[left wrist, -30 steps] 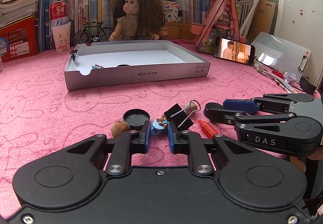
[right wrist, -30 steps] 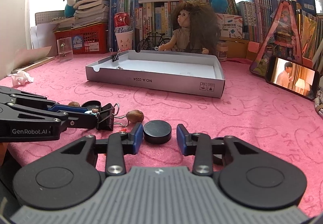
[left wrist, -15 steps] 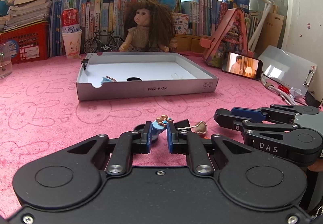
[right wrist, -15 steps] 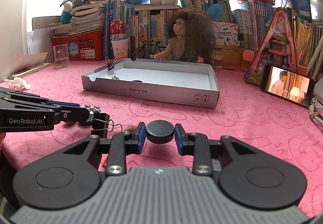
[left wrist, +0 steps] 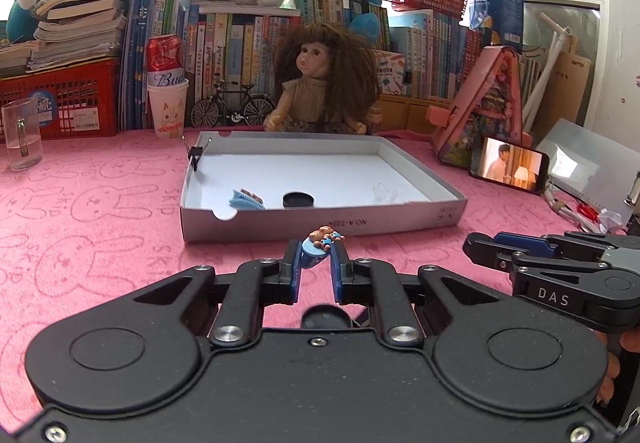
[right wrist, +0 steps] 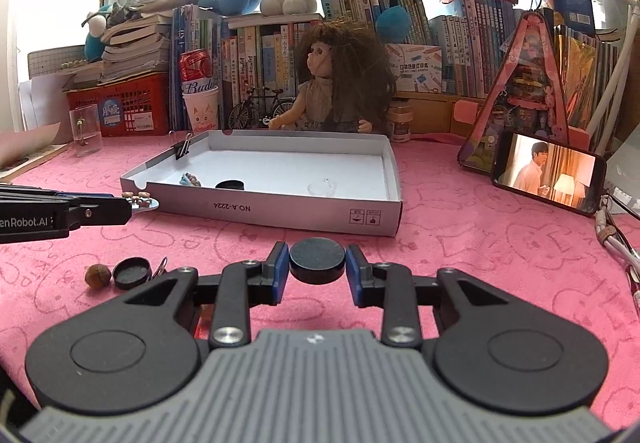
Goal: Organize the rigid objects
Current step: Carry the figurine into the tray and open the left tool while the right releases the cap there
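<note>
My left gripper [left wrist: 316, 263] is shut on a small blue charm with bear figures [left wrist: 320, 245], held above the pink cloth just before the shallow grey cardboard box [left wrist: 400, 221]. My right gripper [right wrist: 317, 265] is shut on a black round disc [right wrist: 317, 261], also lifted, in front of the box [right wrist: 280, 211]. Inside the box lie another blue charm [left wrist: 246, 199], a black disc [left wrist: 298, 200] and a clear piece [left wrist: 384, 193]. A binder clip [left wrist: 195, 155] grips its left wall. A brown nut [right wrist: 97, 276] and a black cap [right wrist: 132, 273] rest on the cloth.
A doll [left wrist: 320, 83], a toy bicycle [left wrist: 232, 109] and rows of books stand behind the box. A lit phone [left wrist: 506, 167] leans at the right, with cables [right wrist: 616, 243] near it. A glass mug [left wrist: 22, 133] and a paper cup [left wrist: 168, 107] stand at the left.
Both grippers rose off the cloth and came nearer the box, the left carrying the charm. The right closed on the black disc and lifted it.
</note>
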`<control>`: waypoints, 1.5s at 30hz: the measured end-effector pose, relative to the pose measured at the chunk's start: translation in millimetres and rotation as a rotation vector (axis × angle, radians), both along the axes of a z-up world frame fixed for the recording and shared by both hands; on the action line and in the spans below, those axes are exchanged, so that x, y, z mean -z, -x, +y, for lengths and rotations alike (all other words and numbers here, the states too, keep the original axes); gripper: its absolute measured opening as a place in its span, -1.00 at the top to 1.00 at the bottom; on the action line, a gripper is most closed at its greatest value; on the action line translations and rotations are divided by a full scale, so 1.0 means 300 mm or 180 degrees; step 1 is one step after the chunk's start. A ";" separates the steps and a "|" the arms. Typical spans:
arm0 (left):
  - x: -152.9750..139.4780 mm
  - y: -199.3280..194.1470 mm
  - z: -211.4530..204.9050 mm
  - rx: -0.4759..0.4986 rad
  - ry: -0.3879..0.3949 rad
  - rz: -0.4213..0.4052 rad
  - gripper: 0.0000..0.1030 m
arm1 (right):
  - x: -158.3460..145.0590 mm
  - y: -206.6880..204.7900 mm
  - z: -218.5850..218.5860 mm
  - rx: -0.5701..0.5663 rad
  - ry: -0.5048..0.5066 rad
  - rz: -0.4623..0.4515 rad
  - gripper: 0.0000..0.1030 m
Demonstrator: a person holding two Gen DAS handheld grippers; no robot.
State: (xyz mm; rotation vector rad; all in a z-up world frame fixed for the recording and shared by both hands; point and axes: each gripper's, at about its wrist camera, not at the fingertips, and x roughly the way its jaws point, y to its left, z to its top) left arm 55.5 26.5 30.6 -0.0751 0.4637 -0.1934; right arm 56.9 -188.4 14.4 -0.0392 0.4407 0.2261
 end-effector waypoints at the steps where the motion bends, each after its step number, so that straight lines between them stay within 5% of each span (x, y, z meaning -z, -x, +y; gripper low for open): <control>1: -0.006 -0.013 0.004 -0.0021 0.0008 -0.0005 0.73 | -0.004 -0.011 -0.004 0.0023 -0.0012 0.0012 0.30; 16: -0.055 -0.277 0.093 -0.0314 0.0185 0.0076 0.73 | -0.080 -0.237 -0.045 0.0148 -0.0178 0.0108 0.30; 32: -0.019 -0.652 0.151 -0.0442 0.0228 0.0550 0.73 | -0.062 -0.602 -0.065 0.0358 -0.0504 0.0935 0.30; 45: 0.050 -0.713 0.086 -0.0311 -0.0014 0.0807 0.73 | -0.021 -0.662 -0.052 0.0397 -0.0481 0.1154 0.30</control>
